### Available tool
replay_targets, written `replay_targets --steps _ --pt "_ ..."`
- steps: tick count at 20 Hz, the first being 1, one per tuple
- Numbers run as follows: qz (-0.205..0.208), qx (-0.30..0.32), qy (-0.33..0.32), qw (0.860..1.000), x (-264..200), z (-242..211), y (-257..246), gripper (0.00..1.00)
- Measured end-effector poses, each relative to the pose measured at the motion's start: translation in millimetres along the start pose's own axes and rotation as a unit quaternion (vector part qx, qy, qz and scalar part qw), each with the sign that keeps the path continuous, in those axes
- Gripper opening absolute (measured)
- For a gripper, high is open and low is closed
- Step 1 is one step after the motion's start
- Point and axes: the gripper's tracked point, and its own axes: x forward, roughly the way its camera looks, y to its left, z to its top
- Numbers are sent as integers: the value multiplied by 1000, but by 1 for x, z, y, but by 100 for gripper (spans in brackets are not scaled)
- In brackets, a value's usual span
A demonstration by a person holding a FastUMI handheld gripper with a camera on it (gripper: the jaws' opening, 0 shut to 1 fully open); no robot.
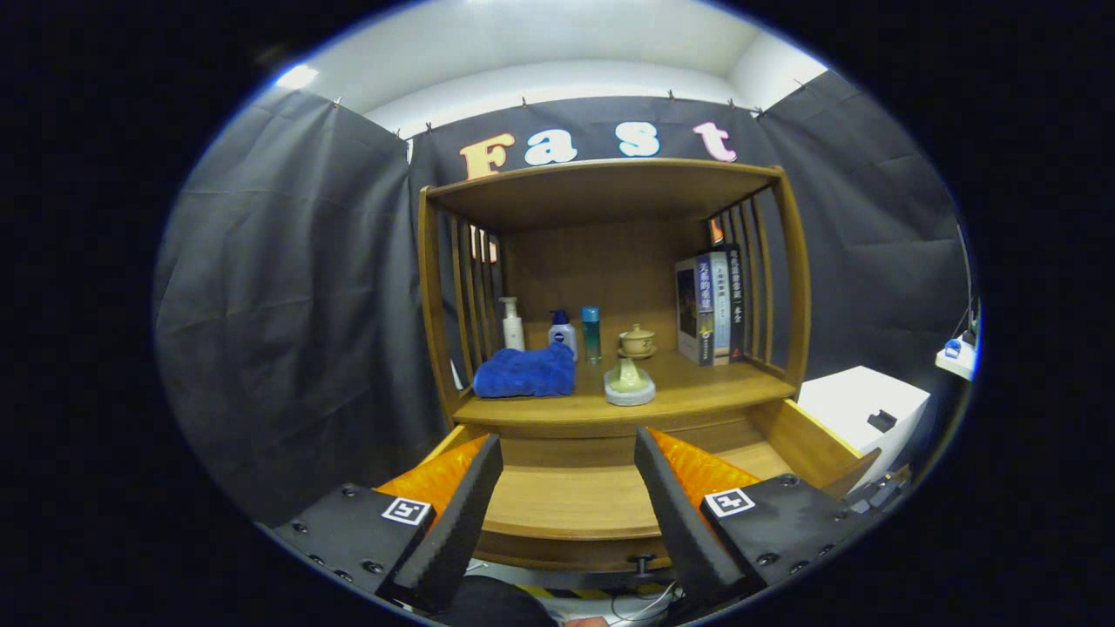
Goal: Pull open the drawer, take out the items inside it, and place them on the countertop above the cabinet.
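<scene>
While the drawer [575, 501] stood pulled open in the lower centre of the frame, its wooden floor showed bare between the fingers, so the job looked to be at or near its last step. At centre left a blue cloth [525, 373] lay on the countertop [697, 392] of the cabinet [788, 261], with a white pump bottle [512, 325], a blue-capped bottle [563, 332] and a teal bottle [591, 334] just behind it. Right of the cloth sat a pale ceramic piece [629, 383], a small lidded cup [638, 340] beyond it, and books [712, 306] upright at centre right. The gripper [566, 488] hung over the drawer, jaws spread wide and holding nothing. The front corners of the drawer were hidden behind the fingers, so I judged the next move called for checking those corners, then drawing back. A white box [862, 416] stood at lower right.
</scene>
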Motion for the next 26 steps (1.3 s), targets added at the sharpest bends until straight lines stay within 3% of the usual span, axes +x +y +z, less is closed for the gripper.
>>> replay_targets --steps 10,26 --pt "-15 13 -58 998 -28 -63 -41 98" --pt "-58 22 12 998 -2 -150 -76 98"
